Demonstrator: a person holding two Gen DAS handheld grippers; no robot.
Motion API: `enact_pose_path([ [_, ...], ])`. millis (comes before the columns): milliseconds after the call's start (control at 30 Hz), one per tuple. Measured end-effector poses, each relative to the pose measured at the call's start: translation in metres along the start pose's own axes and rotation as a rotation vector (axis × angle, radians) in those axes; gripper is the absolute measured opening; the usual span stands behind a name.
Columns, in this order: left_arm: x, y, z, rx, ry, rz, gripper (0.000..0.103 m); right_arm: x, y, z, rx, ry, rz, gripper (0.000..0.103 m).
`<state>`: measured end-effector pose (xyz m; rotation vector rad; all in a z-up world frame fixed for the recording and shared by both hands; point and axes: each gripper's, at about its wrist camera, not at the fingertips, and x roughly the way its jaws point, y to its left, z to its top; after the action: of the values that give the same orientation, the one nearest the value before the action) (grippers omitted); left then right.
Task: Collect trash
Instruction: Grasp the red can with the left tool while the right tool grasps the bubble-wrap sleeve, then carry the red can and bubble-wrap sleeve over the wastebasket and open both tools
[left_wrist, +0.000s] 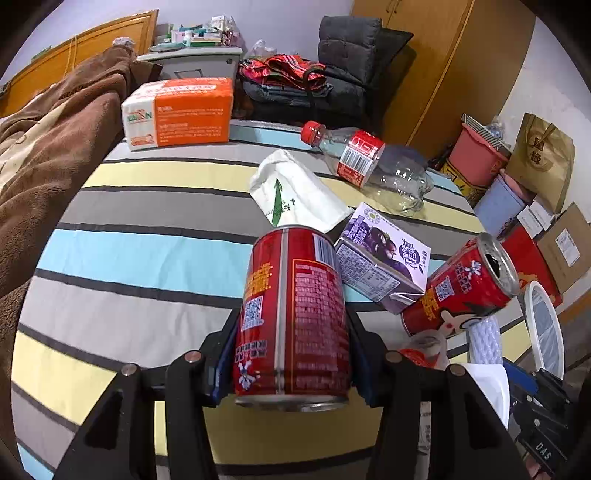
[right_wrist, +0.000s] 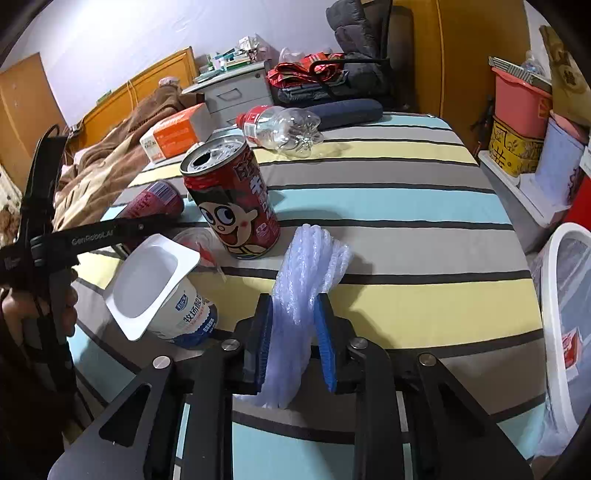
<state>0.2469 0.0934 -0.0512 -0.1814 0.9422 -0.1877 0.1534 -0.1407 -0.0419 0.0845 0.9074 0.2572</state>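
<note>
Now left gripper (left_wrist: 291, 332) clenched on red can (left_wrist: 291, 314), lifted above striped bed (left_wrist: 147, 251). Right of this can: purple carton (left_wrist: 384, 262), then second can (left_wrist: 461, 284) lying on side. Right gripper (right_wrist: 293, 332) squeezes bubble wrap (right_wrist: 306, 280), right of yogurt cup (right_wrist: 162, 291).

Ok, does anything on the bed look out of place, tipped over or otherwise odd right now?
Yes, trash is strewn over the striped bedspread. An empty clear bottle lies on its side, a purple drink carton lies flattened, and a yogurt cup is tipped over. Nothing looks spilled.
</note>
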Motion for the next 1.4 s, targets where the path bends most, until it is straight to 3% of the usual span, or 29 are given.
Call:
enact_pose_path([
  [300,-0.014,-0.006,-0.01,0.001,-0.024,0.009,0.054,-0.014,-0.008,0.0,0.027,-0.056,0.009,0.02],
  [700,0.004,-0.009,-0.01,0.007,0.046,0.021,0.056,-0.019,-0.014,0.0,0.039,-0.078,0.001,0.02],
  [1100,-0.034,-0.021,-0.01,0.021,-0.049,0.015,0.054,-0.035,-0.022,-0.001,0.048,-0.12,-0.006,0.02],
  [1400,-0.083,-0.067,-0.005,0.095,-0.155,-0.041,0.054,-0.065,-0.044,-0.001,0.085,-0.194,-0.029,0.02],
])
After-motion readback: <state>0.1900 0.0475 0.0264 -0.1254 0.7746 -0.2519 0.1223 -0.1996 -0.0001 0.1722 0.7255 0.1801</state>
